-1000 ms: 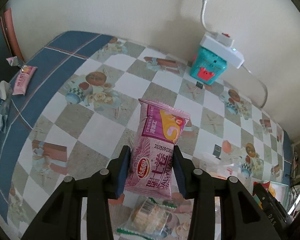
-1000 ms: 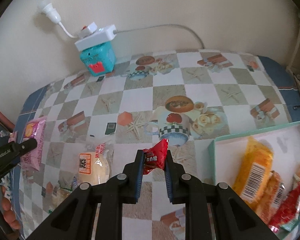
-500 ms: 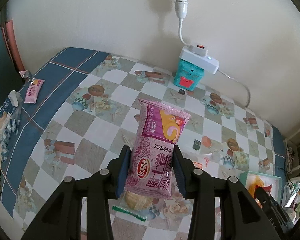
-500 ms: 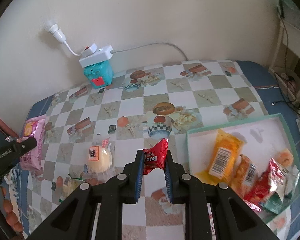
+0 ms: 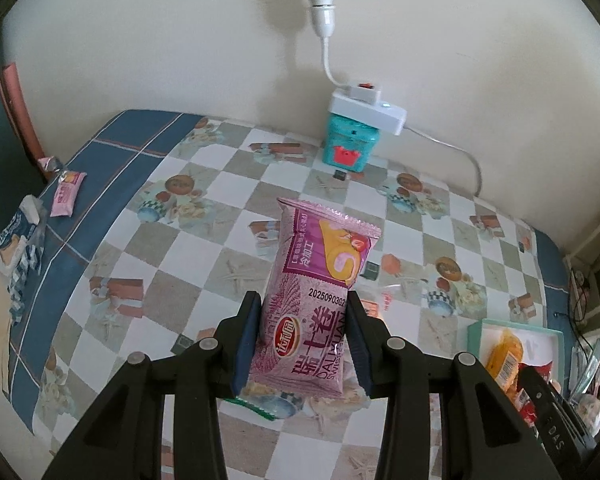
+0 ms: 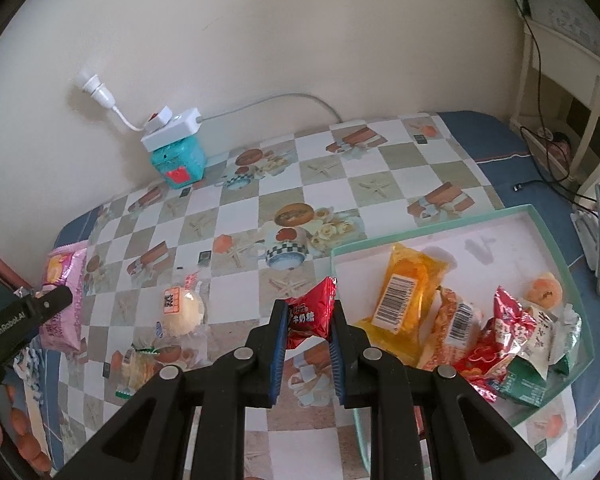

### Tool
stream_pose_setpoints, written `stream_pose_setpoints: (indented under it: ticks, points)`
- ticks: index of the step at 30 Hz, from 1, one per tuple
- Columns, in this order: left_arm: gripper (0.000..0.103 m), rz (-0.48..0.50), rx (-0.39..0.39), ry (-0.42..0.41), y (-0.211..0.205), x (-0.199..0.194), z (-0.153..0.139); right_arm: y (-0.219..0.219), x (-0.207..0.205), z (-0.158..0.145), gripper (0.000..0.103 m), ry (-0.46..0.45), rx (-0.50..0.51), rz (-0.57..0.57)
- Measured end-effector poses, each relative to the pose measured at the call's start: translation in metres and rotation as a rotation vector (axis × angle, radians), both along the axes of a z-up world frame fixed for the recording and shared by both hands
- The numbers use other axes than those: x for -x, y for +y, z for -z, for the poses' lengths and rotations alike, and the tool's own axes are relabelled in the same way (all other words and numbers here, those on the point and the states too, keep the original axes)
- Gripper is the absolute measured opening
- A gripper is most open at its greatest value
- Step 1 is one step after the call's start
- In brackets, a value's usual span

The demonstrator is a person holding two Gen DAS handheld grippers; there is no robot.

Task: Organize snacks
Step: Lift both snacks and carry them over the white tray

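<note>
Two grippers, two packets: left gripper (image 5: 302, 340) pinching upright pink packet (image 5: 320, 300), long axis along fingers; right gripper (image 6: 310, 340) clamping one red packet (image 6: 310, 314).

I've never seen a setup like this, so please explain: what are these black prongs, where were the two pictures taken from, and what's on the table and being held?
There is no robot here: a person carries a black two-finger claw in each hand, with a wide-angle camera on each looking along its fingers. One picture comes from the left claw, the other from the right claw. The left one grips a pink plastic swiss-roll packet; the right one pinches a small red foil candy wrapper. Below lies a table under a checked picture tablecloth. On it are a round pale bun in clear wrap, a teal cube-shaped box topped by a white power strip, and a shallow mint-rimmed white tray already holding several snack packets.
</note>
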State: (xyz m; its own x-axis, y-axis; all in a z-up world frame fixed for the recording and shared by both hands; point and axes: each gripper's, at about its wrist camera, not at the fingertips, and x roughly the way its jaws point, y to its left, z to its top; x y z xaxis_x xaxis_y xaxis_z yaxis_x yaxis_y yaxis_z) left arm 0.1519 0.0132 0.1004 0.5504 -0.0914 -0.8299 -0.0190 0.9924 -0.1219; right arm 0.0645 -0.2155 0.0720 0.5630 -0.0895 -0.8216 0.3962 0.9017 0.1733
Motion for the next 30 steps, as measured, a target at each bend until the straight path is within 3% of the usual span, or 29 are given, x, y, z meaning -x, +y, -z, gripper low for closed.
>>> stream_pose_setpoints:
  ticks: [8,18,25,30]
  points:
    - [0.043,0.094,0.009,-0.015,-0.046,0.005,-0.006,-0.044,0.012,0.005,0.021,0.003,-0.021,0.095]
    - [0.043,0.337,-0.024,-0.038,-0.155,0.027,-0.013,-0.115,0.042,0.011,0.021,0.002,-0.054,0.267]
    - [0.043,0.493,-0.038,-0.028,-0.219,0.053,0.001,-0.152,0.063,0.014,0.021,0.001,-0.055,0.352]
    - [0.043,0.549,-0.059,-0.016,-0.244,0.065,0.011,-0.169,0.074,0.017,0.021,0.004,-0.051,0.403]
